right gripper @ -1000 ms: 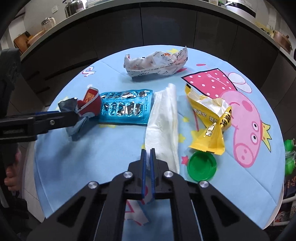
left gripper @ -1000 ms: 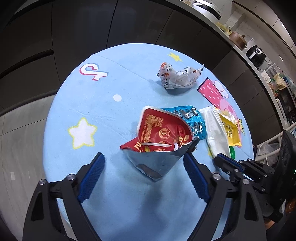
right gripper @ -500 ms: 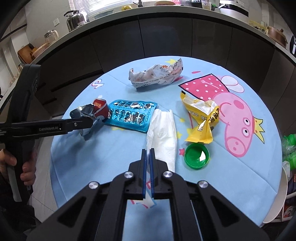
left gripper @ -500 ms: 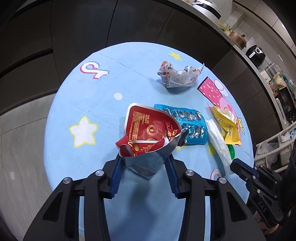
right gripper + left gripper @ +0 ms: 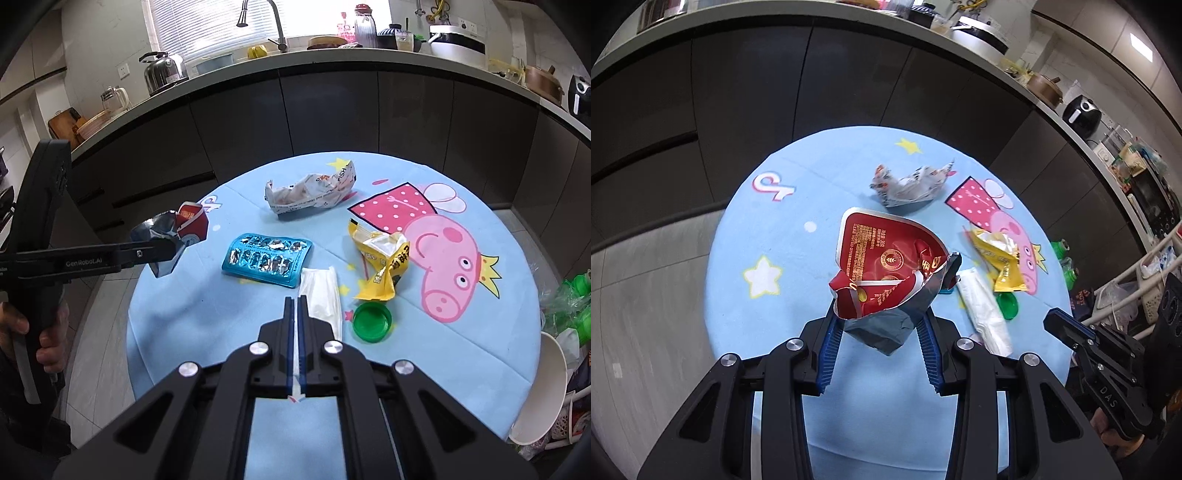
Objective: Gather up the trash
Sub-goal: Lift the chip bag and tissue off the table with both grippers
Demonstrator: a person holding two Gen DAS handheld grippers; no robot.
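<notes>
My left gripper (image 5: 879,325) is shut on a red and silver snack bag (image 5: 886,266) and holds it above the round blue table (image 5: 746,332); the bag also shows in the right wrist view (image 5: 173,236). My right gripper (image 5: 295,306) is shut and empty above the table's near side. On the table lie a blue blister pack (image 5: 267,258), a white tissue (image 5: 321,295), a yellow wrapper (image 5: 384,266), a green cap (image 5: 371,321) and a crumpled white paper wrapper (image 5: 310,194).
Dark cabinets (image 5: 332,118) and a cluttered counter (image 5: 295,59) curve behind the table. A white bin (image 5: 543,391) with green bottles (image 5: 569,295) stands at the table's right. The other hand-held gripper (image 5: 1108,373) shows at the right in the left wrist view.
My left gripper has closed on the snack bag and lifted it off the table, up and to the left. My right gripper has pulled back and risen, still shut.
</notes>
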